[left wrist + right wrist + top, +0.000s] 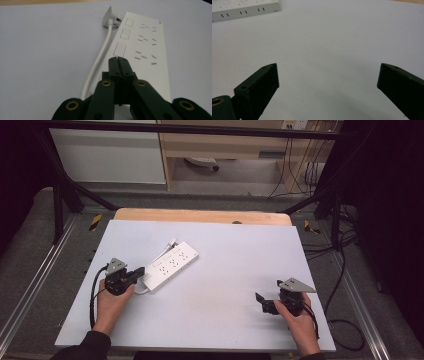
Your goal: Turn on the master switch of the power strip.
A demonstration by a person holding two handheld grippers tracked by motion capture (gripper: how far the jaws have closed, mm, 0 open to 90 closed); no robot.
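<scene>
Presently, bench state as seen

Power strip: white power strip (pixel 172 265) lies flat on the pale table (pixel 225 285), left of centre, set diagonally

Cord: its white cord (pixel 98 60) runs along the strip's side; the plug (pixel 110 16) lies by the far end

Left gripper: left gripper (pixel 117 60) has jaws pressed together with nothing between them, tips over the near end of the strip; contact cannot be told

Right gripper: right gripper (pixel 328 75) has jaws spread wide, nothing between them, over bare table well apart from the strip
</scene>
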